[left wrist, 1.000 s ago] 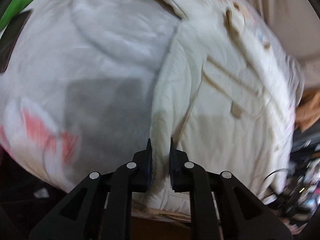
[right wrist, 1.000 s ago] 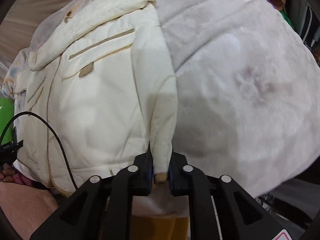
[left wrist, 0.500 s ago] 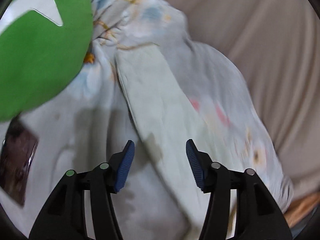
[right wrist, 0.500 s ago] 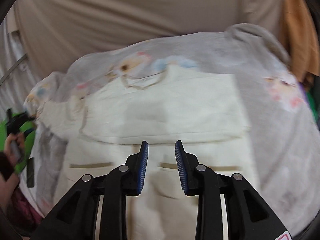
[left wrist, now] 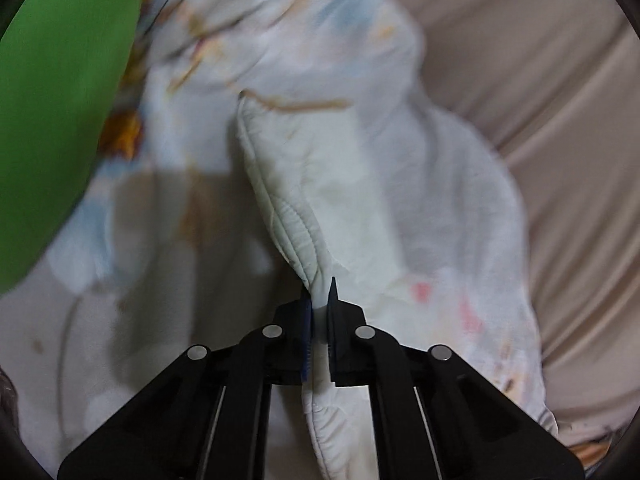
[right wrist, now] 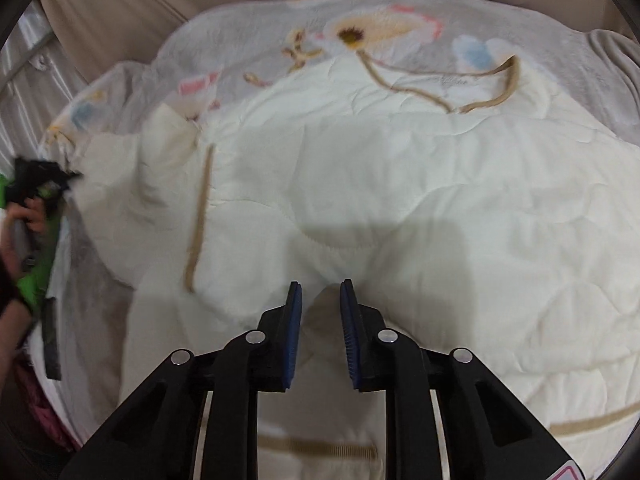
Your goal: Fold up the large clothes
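Pinching a stitched edge of the cream quilted jacket (left wrist: 320, 184), the left gripper (left wrist: 319, 300) angles downward; the right gripper (right wrist: 320, 300), its jaws just narrowed yet still parted, tilts steeply over the jacket, gripping nothing.

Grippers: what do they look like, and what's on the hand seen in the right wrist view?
Both grippers, left gripper and right gripper, are black scissor-style linkages with round silver pivot pins and ribbed blue pads. In the right wrist view, the left gripper's body is green and black, and the hand on it wears a dark cuff.
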Available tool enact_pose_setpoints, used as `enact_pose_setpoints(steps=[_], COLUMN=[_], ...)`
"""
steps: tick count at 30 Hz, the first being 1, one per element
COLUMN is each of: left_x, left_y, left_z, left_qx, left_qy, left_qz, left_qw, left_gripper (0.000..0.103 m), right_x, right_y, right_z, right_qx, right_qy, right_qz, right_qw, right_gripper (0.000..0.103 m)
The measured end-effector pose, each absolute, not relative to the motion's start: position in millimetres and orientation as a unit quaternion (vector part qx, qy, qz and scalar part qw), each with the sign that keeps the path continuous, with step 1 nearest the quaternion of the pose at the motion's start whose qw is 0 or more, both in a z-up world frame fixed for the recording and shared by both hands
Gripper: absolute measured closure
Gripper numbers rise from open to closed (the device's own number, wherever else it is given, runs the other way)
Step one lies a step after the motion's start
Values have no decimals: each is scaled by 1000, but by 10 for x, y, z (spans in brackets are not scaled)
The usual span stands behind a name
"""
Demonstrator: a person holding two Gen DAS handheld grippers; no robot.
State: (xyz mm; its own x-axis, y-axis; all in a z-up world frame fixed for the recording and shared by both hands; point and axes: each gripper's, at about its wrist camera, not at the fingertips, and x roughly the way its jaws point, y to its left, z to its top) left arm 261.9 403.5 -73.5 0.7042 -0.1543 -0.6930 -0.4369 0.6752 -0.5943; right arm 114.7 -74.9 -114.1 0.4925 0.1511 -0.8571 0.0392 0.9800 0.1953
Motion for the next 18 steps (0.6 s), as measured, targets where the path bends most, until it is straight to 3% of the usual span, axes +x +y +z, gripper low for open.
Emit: enact_pose_setpoints(steps=[5,11,14,18], left_x=[2278,1828,1613,1272], left_y=[3527,1943,860,-589], left_z=[263,1244,1284,566], left_qx=[-340,-241,-195,-135], left_qy=[306,270,299,394], left_qz=[-1,-181,-278,-353], left_qw=[890,915,892,838], left_gripper=[99,99,99,92], right_x=[1386,978,450,-255], right_y=[-771,-943,-1273,-1835], right_z=[-1239,-833,-590,-465], right_qx=[95,145,166,157], right_qy=[499,459,437,434], right_qz=[29,62,60,11], right_qw=[861,874,882,887], right_gripper=[90,88,84,83])
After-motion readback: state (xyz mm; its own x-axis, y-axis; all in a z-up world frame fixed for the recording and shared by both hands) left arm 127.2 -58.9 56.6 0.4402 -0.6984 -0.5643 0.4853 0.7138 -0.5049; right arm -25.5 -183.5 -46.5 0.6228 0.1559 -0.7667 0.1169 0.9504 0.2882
